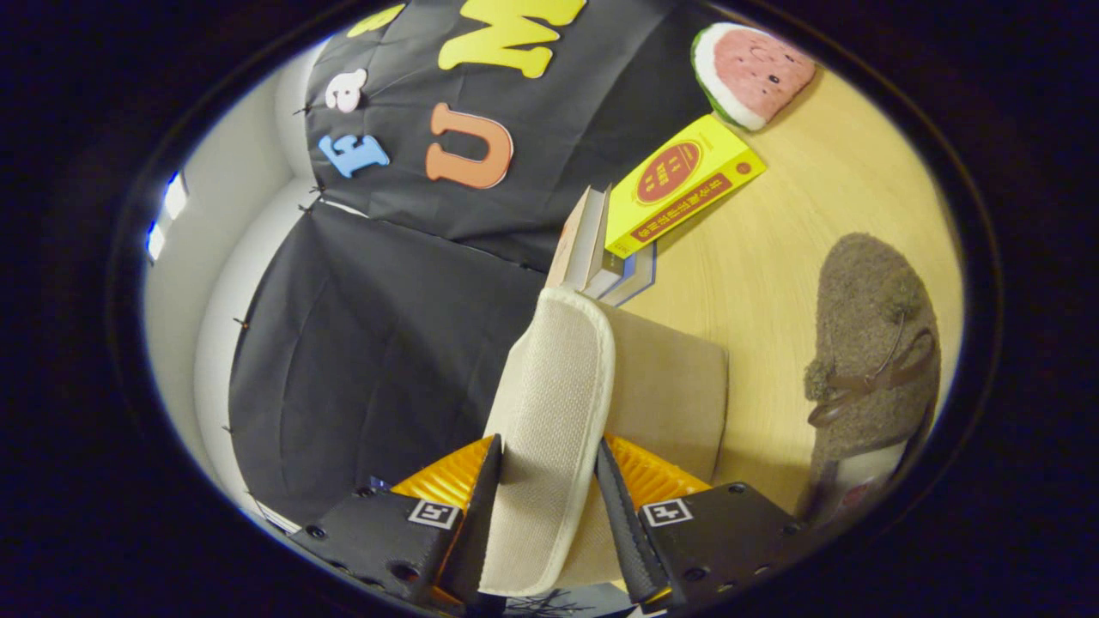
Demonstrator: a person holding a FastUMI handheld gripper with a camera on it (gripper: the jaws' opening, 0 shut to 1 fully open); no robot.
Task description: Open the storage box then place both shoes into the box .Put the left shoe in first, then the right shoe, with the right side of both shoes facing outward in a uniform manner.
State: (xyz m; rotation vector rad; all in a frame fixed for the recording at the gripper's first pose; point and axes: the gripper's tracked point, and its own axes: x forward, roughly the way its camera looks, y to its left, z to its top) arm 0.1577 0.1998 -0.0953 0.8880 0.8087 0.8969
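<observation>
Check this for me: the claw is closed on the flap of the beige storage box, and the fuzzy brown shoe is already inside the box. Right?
Not quite. In the gripper view the claw is closed on the flap of the beige storage box, but the fuzzy brown shoe is not inside it; it lies on the wooden table beside the box.

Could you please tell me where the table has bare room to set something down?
The tool is shut on the beige fabric flap. The light wooden table is bare between the yellow book, the beige box and the brown fuzzy shoe. It is crowded around the leaning books.
</observation>
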